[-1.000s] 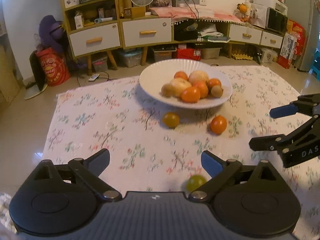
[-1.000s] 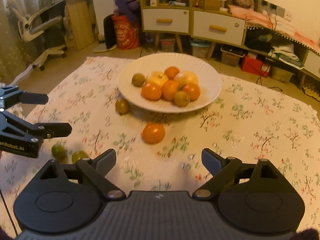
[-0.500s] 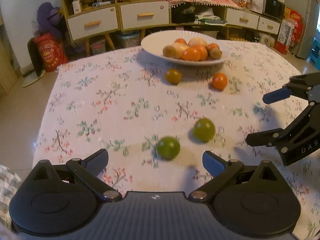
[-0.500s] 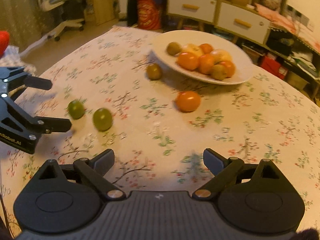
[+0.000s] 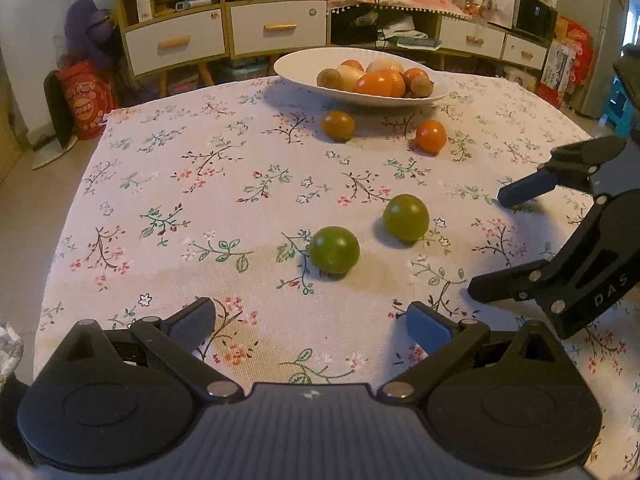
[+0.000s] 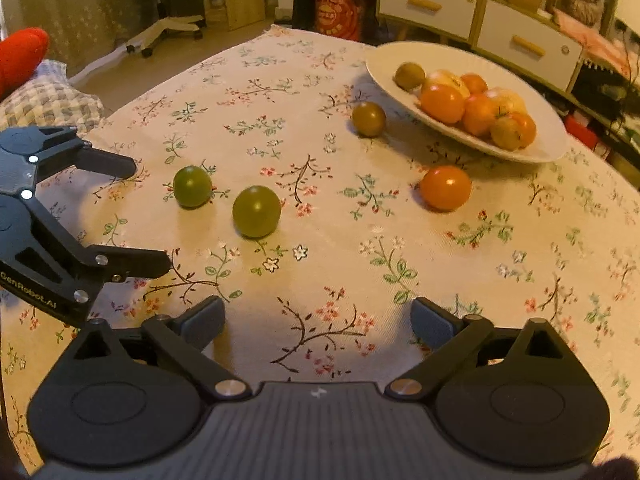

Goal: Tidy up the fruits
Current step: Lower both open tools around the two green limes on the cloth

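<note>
The right gripper (image 5: 490, 248), at the right edge of the left wrist view, bears the white letters "DAS" on its black body; the rest is cut off by the frame. The left gripper (image 6: 150, 216), at the left edge of the right wrist view, bears "GenRobot.AI". The print on the red bag (image 5: 86, 100) at upper left cannot be read.
</note>
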The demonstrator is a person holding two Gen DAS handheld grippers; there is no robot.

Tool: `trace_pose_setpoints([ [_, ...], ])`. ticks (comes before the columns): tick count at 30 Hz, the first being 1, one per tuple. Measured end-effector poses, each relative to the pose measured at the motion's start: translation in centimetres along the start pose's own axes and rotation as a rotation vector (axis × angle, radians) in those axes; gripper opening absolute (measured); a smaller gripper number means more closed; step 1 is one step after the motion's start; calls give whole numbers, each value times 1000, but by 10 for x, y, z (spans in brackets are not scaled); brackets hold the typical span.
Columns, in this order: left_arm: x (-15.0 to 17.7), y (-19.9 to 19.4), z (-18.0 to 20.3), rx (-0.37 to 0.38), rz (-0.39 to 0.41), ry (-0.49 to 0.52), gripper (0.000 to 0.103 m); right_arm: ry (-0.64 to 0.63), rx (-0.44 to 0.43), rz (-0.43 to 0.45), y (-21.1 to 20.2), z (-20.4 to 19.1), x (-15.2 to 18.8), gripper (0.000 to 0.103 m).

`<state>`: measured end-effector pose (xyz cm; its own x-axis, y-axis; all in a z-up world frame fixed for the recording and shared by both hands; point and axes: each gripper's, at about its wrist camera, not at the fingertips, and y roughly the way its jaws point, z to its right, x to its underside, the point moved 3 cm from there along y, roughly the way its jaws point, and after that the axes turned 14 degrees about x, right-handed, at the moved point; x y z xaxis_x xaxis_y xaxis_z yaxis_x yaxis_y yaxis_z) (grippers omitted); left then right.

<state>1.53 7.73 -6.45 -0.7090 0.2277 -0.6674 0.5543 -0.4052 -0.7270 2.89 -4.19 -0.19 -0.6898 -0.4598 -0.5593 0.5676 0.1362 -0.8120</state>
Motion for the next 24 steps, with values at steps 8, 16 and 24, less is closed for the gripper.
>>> trace_pose_setpoints([
  [8,-3,1,0,17,23,23,82,-18,-31,57,-1,2,5,103],
  [16,-9,4,3,38,41,35,60,-37,-32,58,0,-1,1,103],
  [24,-14,6,6,61,42,42,40,-41,-31,64,6,-3,-7,101],
])
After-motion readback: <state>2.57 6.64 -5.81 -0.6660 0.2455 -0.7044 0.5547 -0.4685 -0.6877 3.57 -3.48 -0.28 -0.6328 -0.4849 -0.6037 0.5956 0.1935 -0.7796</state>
